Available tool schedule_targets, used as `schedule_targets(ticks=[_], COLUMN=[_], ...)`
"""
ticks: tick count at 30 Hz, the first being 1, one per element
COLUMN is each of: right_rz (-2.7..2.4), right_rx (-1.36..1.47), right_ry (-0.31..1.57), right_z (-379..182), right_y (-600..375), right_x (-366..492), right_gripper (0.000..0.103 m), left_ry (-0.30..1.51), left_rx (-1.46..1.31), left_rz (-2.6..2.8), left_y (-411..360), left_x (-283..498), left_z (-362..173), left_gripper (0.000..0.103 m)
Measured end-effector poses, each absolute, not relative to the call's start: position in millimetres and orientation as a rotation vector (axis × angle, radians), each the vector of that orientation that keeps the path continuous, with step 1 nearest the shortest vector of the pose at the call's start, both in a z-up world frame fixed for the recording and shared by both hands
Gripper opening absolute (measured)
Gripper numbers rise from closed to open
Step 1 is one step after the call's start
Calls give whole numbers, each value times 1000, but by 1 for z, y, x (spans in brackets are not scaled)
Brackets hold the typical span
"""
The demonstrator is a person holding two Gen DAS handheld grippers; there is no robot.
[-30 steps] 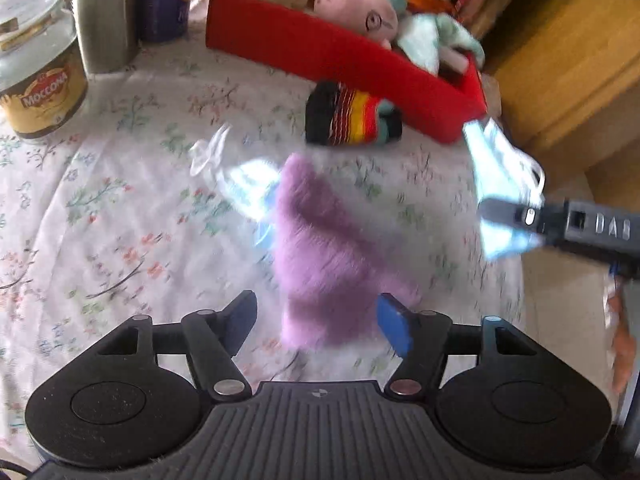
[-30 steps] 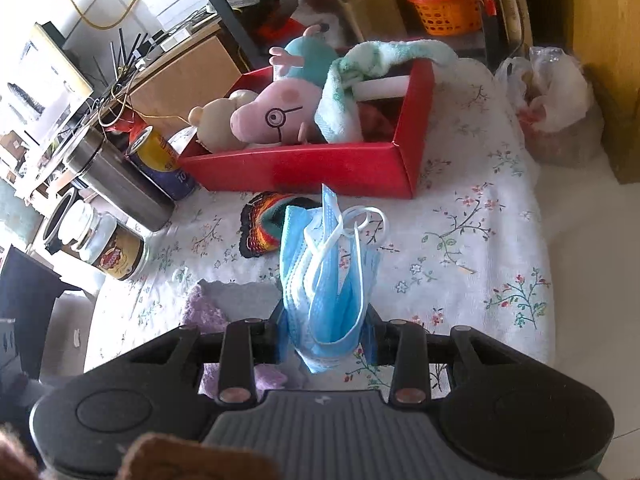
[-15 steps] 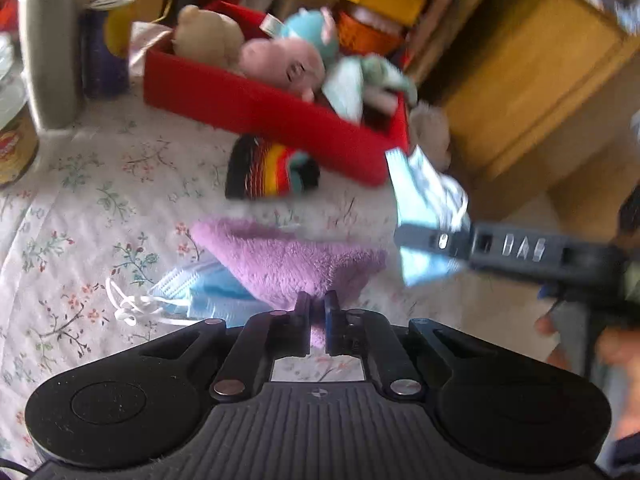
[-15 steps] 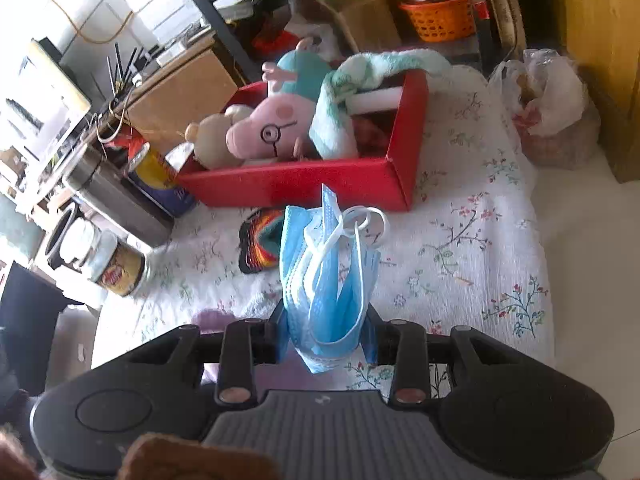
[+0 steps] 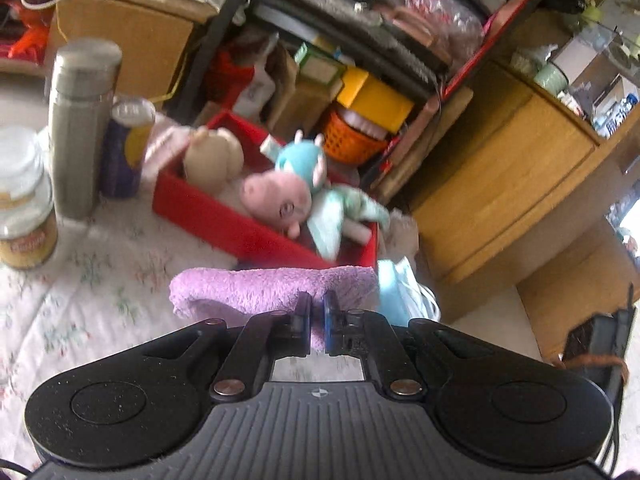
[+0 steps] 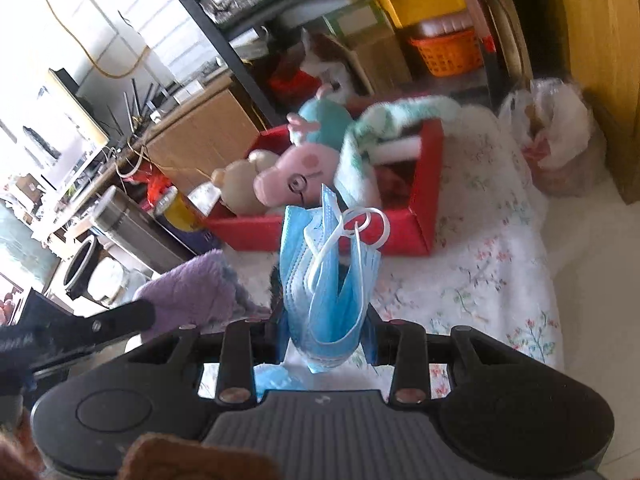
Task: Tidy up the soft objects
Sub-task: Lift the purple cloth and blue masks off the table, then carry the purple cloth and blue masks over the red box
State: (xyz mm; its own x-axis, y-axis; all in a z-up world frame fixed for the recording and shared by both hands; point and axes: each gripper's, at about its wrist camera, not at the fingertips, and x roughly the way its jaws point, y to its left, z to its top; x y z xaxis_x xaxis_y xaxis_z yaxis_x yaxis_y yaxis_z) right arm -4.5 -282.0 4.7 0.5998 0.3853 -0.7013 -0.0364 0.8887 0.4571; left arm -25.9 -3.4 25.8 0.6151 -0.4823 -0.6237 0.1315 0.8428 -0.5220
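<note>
The purple cloth [image 5: 276, 286] is a fluffy, fleece-like piece, folded so that a thick rolled edge runs across the left wrist view; in the right wrist view it shows as a soft lilac bundle [image 6: 192, 292]. The blue face masks [image 6: 326, 280] are a small stack of pleated surgical masks bent into a U, their white ear loops curling free at the top.

The left gripper [image 5: 317, 320] points toward the red box [image 5: 224, 220], tilted so that the shelves behind the box fill the upper view. Its jaws are pressed nearly together, pinching the near edge of the purple cloth, which spreads out to either side of the fingertips and hangs lifted in front of the box's near wall. The right gripper [image 6: 326, 340] also faces the red box [image 6: 428, 200], from its right-hand corner. Its jaws clamp the bent bottom of the masks, which stand upright between the fingers with the loose ends fanning upward, in line with the box's front wall (height above the cloth-covered table cannot be judged).

Inside the box lie a pink pig plush [image 5: 280, 198], a beige bear [image 5: 212, 156] and a pale green soft toy [image 5: 340, 212]. Left of the box stand a steel flask [image 5: 82, 120], a can [image 5: 128, 148] and a coffee jar [image 5: 24, 200] on the floral tablecloth [image 5: 100, 280].
</note>
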Motion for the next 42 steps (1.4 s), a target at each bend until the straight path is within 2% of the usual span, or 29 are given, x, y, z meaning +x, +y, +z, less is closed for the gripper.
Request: schedule_targets(ticks=[26, 42], right_rz=[238, 210], right_rx=[406, 398], right_ry=[721, 741], right_z=[64, 60], right_y=[-273, -266], right_x=[35, 89], right_gripper=[6, 5], left_ry=[656, 615], left_rx=[-444, -496], left_rz=[-356, -368], left_y=[0, -8], left_x=[33, 95], left_z=[81, 92], left_gripper=[2, 2])
